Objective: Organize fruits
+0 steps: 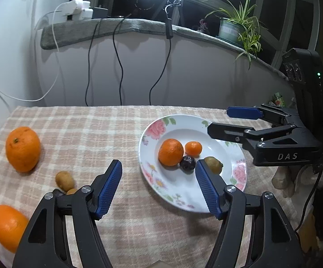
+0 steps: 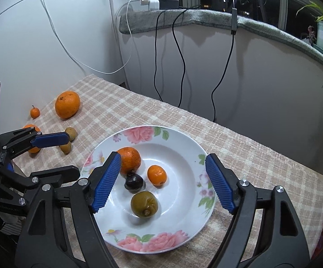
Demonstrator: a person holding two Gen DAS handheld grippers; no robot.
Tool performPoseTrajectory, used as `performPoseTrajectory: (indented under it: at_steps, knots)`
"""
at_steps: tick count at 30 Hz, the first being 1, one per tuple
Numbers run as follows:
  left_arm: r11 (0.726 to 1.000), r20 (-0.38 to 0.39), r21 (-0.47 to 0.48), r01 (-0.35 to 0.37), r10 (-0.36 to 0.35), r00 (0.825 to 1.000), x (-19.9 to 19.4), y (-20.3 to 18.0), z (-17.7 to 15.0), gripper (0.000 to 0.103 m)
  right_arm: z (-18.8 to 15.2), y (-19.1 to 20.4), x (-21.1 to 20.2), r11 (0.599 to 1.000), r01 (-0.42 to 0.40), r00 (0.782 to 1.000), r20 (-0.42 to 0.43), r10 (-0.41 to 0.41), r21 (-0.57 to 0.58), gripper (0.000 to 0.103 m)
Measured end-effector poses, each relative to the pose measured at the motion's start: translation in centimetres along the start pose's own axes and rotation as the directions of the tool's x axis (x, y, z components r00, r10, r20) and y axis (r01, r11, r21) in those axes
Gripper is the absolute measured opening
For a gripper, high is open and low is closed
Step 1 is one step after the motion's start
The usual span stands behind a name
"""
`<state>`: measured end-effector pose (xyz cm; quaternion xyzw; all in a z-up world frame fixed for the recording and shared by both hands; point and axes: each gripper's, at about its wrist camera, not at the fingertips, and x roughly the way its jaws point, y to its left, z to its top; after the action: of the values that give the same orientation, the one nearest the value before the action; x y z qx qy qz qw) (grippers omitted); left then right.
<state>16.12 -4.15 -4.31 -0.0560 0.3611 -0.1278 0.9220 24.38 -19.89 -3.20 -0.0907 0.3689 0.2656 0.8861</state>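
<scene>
Fruits such as the large orange (image 1: 22, 148) near the tablecloth's left edge, judged firm and rollable, are best gripped across the middle; left gripper (image 1: 158, 167) and right gripper (image 2: 162, 160) are held wide open, empty.

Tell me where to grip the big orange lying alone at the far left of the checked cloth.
Grip the large oval orange across its narrower middle, coming from above with the open left gripper. It lies tilted, stem end up and back, with bare checked cloth on both flanks, so fingers should fit.
</scene>
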Motion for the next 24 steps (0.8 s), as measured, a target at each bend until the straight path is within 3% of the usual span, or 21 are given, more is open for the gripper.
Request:
performPoseTrajectory:
  at_steps: [7, 22, 24]
  knots:
    - [0.999, 0.020, -0.019, -0.044, 0.044, 0.999, -2.2, 1.6, -1.0, 0.070, 0.2, 1.2, -0.9, 1.000, -0.004, 1.000, 0.023, 0.005, -0.010, 0.080]
    - [0.976, 0.041, -0.116, -0.182, 0.188, 0.981, -7.3, 7.0, -4.4, 0.072, 0.8, 6.3, -0.8, 0.993, -0.094, 0.995, 0.024, 0.096, -0.066, 0.081]
    - [0.972, 0.043, -0.134, -0.194, 0.201, 0.979, -7.9, 7.7, -4.8, 0.073, 0.9, 6.8, -0.5, 0.991, -0.124, 0.992, 0.014, 0.125, -0.055, 0.085]
